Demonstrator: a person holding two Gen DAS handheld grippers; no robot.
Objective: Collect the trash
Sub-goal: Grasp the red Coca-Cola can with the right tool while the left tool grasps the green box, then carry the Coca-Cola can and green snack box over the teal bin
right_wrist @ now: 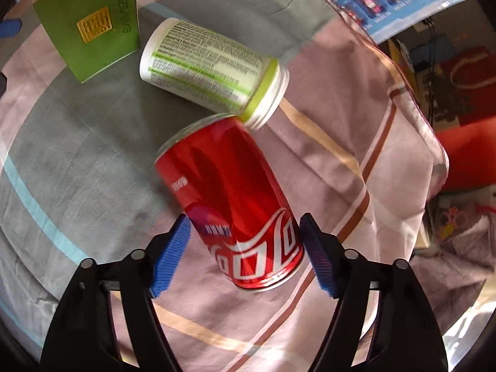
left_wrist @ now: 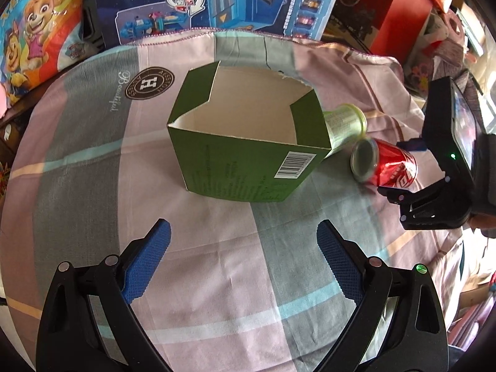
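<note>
Below, the right gripper (right_wrist: 245, 251) fingers straddle the lying red can (right_wrist: 235, 198) ungripped, while the left gripper (left_wrist: 243, 260) fingers gape empty.

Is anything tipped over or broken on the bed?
Yes. The red can and the white bottle both lie on their sides on the striped sheet, touching end to end, beside the green box. The box's top is open, with a torn-looking edge. Nothing looks spilled.

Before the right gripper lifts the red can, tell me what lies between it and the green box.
The white jar lies on its side between the red can and the green box, its rim touching the can's far end. The box's open top looks unobstructed, so lifting over seems feasible.
</note>
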